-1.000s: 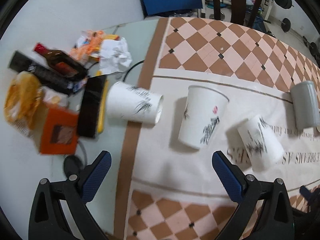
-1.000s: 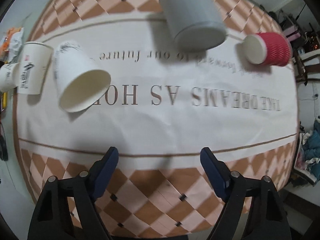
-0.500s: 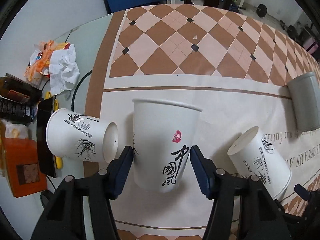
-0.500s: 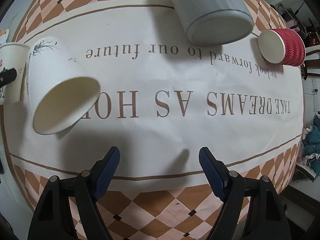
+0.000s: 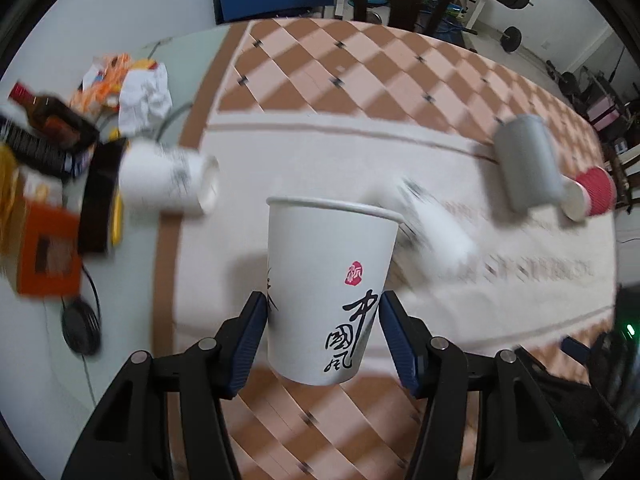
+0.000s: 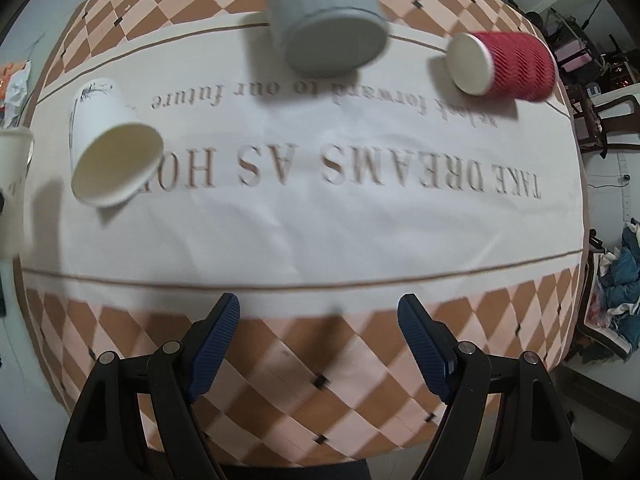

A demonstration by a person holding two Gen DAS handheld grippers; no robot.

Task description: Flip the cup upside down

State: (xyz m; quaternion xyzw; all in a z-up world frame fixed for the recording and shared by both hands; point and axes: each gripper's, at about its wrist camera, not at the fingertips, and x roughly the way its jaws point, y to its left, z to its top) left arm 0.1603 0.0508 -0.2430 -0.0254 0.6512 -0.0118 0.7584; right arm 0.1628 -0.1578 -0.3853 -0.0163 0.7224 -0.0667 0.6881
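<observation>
My left gripper (image 5: 322,312) is shut on a white paper cup (image 5: 328,280) with black calligraphy and a red seal. The cup is upright, mouth up, held above the tablecloth. Its edge shows at the far left of the right wrist view (image 6: 14,168). My right gripper (image 6: 320,320) is open and empty over the near checked border of the cloth.
A white cup (image 5: 172,184) lies on its side at the left, another (image 6: 112,160) lies beside the held cup. A grey cup (image 6: 324,24) and a red ribbed cup (image 6: 504,64) lie at the far side. Clutter (image 5: 52,152) covers the table's left end.
My left gripper closed on the upright cup and lifted it off the cloth, pulling back. My right gripper drew back a little and stayed open.
</observation>
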